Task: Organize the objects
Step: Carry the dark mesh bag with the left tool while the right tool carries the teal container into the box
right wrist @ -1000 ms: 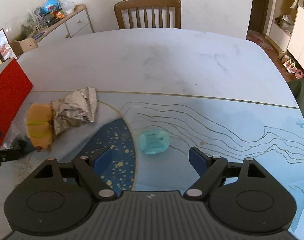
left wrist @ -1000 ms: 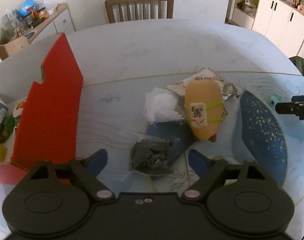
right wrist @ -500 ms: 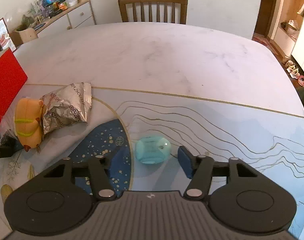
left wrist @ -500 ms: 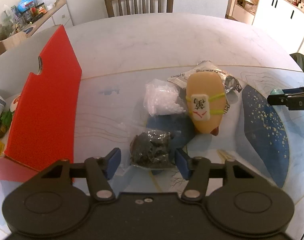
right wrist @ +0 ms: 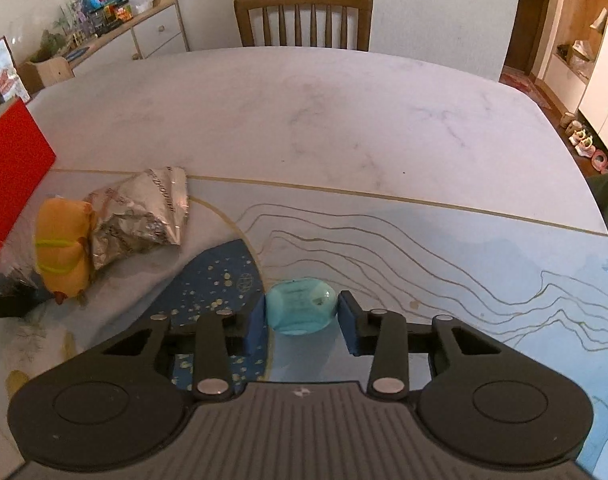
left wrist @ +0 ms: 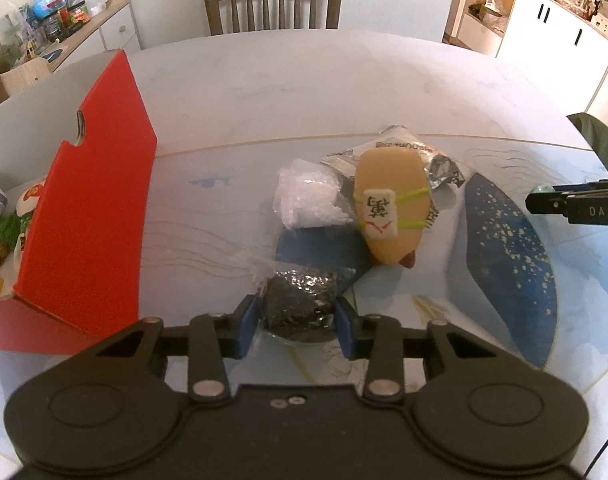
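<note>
I have both grippers down on the surface (right wrist: 344,120) at once, each on its own piece of clutter. The left gripper (left wrist: 298,318) has its fingers closing on a crumpled black bag (left wrist: 298,306); the blue pads touch its sides and the plastic bulges between them. I take it low and from the near side, I think, so the soft bundle cannot slip forward. The right gripper (right wrist: 302,316) is closing its fingers on a small teal case (right wrist: 301,310), pads pressing both ends, the case resting flat on the patterned mat.

My guess is that both belong in the red box (left wrist: 88,208), which stands open well to the left with other items already inside.

Just beyond the black bag lie a clear plastic wad (left wrist: 308,200), a yellow plush toy (left wrist: 390,208) with a tile strapped on by green bands, and a silver foil wrapper (right wrist: 144,216) tucked under the toy. The wad and toy sit close enough to snag on lifting. A wooden chair (right wrist: 304,16) stands at the far edge.
</note>
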